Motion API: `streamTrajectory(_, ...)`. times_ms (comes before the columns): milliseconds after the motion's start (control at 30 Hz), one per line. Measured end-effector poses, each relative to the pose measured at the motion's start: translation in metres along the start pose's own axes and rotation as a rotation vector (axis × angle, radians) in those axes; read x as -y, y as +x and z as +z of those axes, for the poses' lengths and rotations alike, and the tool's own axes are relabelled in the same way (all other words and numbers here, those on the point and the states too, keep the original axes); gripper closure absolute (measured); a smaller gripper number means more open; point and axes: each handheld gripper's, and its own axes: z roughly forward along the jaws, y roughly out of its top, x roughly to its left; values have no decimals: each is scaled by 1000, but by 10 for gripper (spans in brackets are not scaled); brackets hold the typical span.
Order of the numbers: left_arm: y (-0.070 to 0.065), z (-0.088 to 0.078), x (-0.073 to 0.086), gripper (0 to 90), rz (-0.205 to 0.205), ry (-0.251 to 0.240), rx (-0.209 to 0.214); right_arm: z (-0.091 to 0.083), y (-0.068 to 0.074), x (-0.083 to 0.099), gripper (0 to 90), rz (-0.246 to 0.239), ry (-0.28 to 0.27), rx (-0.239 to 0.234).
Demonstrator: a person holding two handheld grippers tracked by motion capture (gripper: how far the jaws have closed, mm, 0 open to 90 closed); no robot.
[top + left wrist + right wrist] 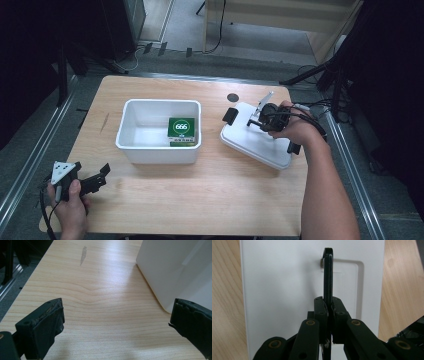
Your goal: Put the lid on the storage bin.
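Note:
A white lid with a black latch at each end lies tilted on the right side of the wooden table. In the right gripper view a thin black handle stands up from a recess in the lid, and my right gripper is shut on it. From above, the right gripper hangs over the lid's middle. Left of the lid stands a white bin holding a green box. My left gripper rests open near the front left corner, with only bare table between its pads.
The bin's outer wall rises just right of the left gripper's jaws. A dark round mark sits near the table's far edge. Metal rails run along the floor at both sides, and dark stands with cables crowd the far right.

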Motion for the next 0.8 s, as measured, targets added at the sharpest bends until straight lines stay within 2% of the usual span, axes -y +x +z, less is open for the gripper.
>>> streamTrajectory(367,0,0,0,0,-2,1,2,-43,-3,-20,853,-54,-43,11)
streamTrajectory(800,0,0,0,0,-2,-1,1,-73,-1,-50,854,-115,-73,0)
